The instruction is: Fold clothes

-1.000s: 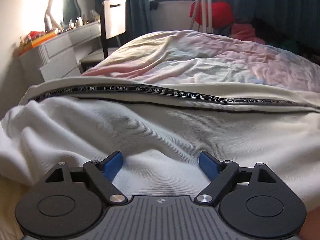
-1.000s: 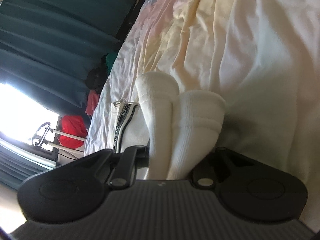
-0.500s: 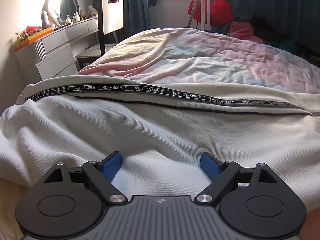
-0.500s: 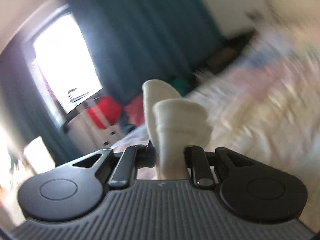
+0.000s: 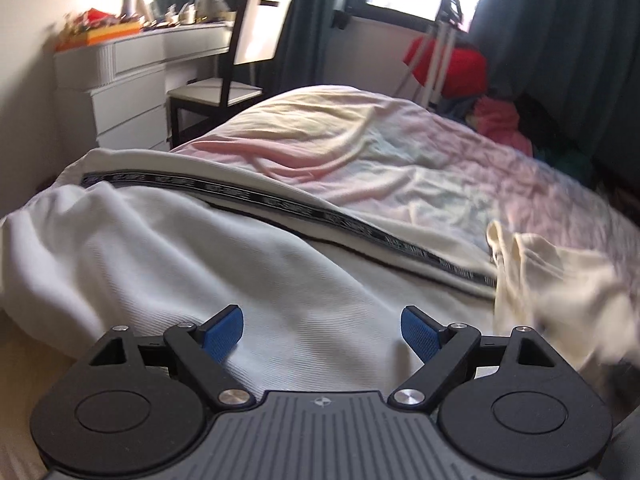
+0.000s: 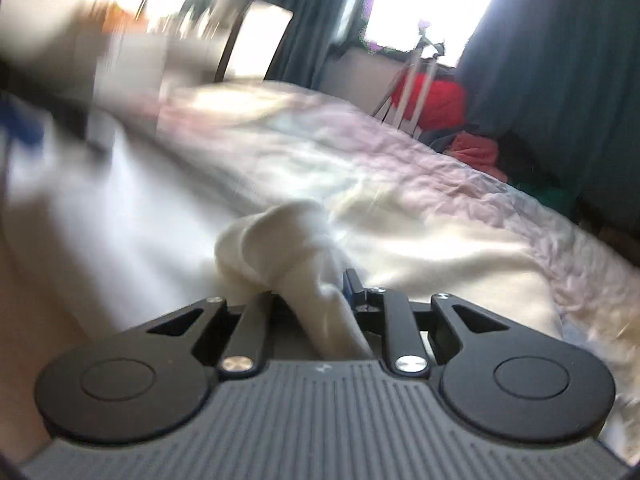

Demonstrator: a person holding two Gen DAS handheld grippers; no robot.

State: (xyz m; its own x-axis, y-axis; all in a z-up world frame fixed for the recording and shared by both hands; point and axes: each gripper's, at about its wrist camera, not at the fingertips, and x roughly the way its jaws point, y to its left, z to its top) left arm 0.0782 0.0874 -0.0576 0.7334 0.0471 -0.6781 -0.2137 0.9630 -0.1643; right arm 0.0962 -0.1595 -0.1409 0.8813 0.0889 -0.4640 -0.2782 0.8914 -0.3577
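While left tongs (image 5: 322, 330) gape over ribbed cream garment (image 5: 248, 264), right tongs (image 6: 304, 296) pinch its bunched cuff (image 6: 280, 236).

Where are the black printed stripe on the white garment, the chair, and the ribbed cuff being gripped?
black printed stripe (image 5: 352, 227), left wrist view, mid-length of the band.
chair (image 5: 262, 26), left wrist view, white backrest.
ribbed cuff (image 6: 276, 236), right wrist view, bunched end.

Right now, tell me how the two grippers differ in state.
The left gripper is open, its blue pads spread over the white garment, gripping nothing. The right gripper is shut on a bunched ribbed cuff. Both point across the bed toward the window.
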